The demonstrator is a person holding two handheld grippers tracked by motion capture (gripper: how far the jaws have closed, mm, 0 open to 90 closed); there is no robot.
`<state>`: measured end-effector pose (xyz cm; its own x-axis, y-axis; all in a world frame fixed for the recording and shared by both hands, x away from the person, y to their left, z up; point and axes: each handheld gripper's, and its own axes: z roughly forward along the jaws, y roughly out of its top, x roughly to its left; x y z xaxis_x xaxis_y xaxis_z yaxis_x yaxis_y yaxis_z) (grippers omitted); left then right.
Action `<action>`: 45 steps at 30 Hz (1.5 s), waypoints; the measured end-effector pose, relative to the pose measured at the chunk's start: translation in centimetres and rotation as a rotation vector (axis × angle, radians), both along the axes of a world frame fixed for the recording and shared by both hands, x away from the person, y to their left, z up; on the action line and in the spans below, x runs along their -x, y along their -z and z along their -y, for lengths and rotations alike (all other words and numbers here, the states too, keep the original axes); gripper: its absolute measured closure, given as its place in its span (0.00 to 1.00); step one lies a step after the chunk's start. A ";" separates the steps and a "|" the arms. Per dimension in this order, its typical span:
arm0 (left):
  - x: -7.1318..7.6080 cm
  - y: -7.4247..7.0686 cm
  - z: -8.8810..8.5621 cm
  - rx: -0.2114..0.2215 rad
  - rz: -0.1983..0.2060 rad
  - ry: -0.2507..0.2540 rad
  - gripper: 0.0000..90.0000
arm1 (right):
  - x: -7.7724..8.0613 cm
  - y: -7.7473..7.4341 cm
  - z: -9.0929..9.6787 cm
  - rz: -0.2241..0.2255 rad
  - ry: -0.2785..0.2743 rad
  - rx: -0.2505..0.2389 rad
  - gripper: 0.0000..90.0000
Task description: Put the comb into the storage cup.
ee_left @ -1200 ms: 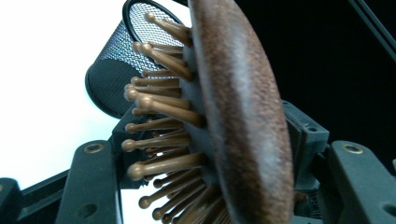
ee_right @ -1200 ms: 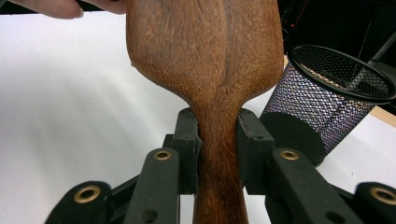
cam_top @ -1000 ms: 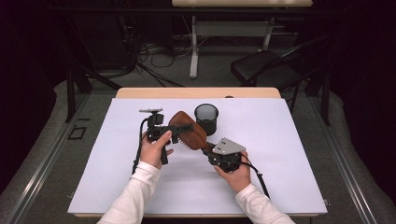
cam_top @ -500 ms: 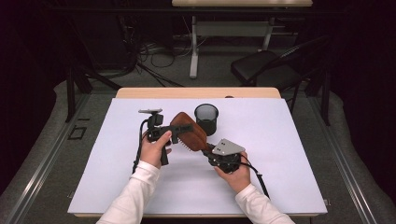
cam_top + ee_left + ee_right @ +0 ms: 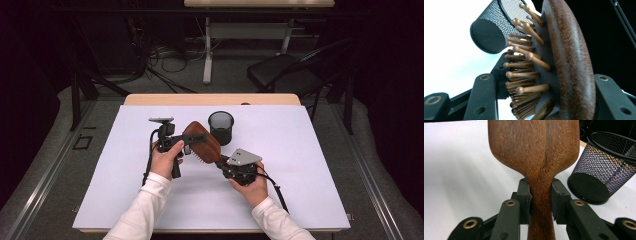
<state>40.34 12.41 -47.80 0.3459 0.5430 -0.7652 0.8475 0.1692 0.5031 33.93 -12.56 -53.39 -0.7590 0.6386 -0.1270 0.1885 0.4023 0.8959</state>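
Hairbrush (image 5: 201, 143), stiff, light wood, held above table (image 5: 310, 165) at 8 o'clock of mesh cup (image 5: 221, 127): handle clamped by R gripper (image 5: 224, 161), head just pinched by L gripper (image 5: 187, 142); best gripped at neck.

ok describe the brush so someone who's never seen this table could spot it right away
On the white table, look just left of its middle, in front of the black mesh cup. The wooden hairbrush is held up between both hands: the right gripper clamps its handle, the left gripper is shut across its head. It is the one brown thing there, an oval paddle with round-tipped wooden pins.
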 end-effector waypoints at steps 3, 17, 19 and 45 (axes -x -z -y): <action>0.0 0.0 0.0 0.005 -0.011 -0.001 0.53 | 0.0 0.0 0.0 -0.004 -0.001 -0.008 0.79; 0.0 0.1 0.0 0.018 -0.029 -0.003 0.53 | 0.0 -0.1 0.1 -0.004 -0.004 -0.021 0.76; 0.0 0.1 0.0 0.018 -0.031 -0.002 0.53 | 0.0 -0.1 0.1 -0.004 -0.002 -0.024 0.75; -0.3 0.4 -0.7 0.057 -0.050 -0.021 0.54 | -0.3 -0.2 0.2 -0.028 0.007 -0.047 0.48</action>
